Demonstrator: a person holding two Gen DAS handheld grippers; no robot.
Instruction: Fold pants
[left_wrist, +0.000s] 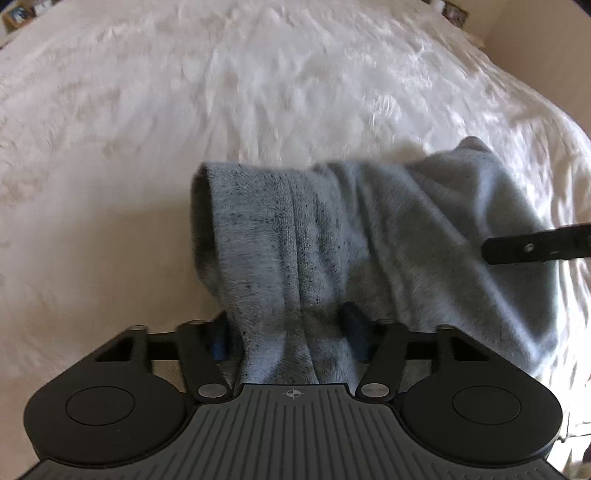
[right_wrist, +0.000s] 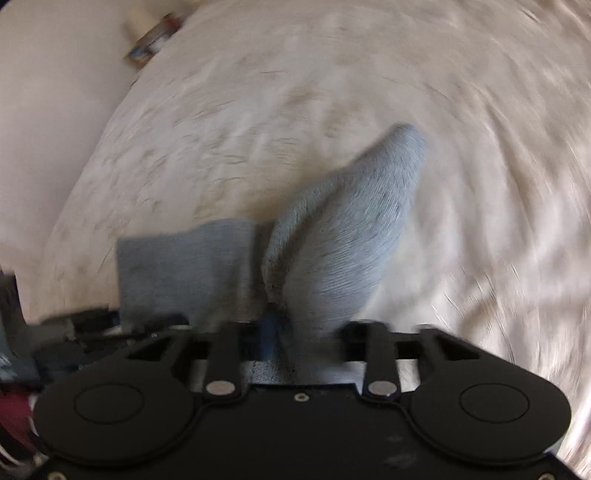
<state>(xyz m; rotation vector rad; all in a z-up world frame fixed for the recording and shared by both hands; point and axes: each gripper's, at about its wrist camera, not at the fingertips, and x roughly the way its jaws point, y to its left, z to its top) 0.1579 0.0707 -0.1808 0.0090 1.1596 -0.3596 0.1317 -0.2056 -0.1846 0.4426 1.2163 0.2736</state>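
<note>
Grey knit pants (left_wrist: 369, 236) lie bunched on the white bedspread (left_wrist: 184, 110), with one open cuff at the left. A ridge of the cloth runs up between the fingers of my left gripper (left_wrist: 284, 325); its jaws stand apart and the blue pads (left_wrist: 218, 339) flank the bunch. In the right wrist view a pant leg (right_wrist: 351, 229) rises in a cone into my right gripper (right_wrist: 310, 332), whose jaws also stand wide around the cloth. One black finger (left_wrist: 532, 247) of the right gripper reaches in over the pants from the right. Both views are motion-blurred.
The bedspread (right_wrist: 406, 92) fills most of both views. A pale wall (right_wrist: 55, 110) runs along the bed's left side, with small items (right_wrist: 151, 40) at the far corner. Dark clutter (right_wrist: 22, 350) sits at the near left of the right wrist view.
</note>
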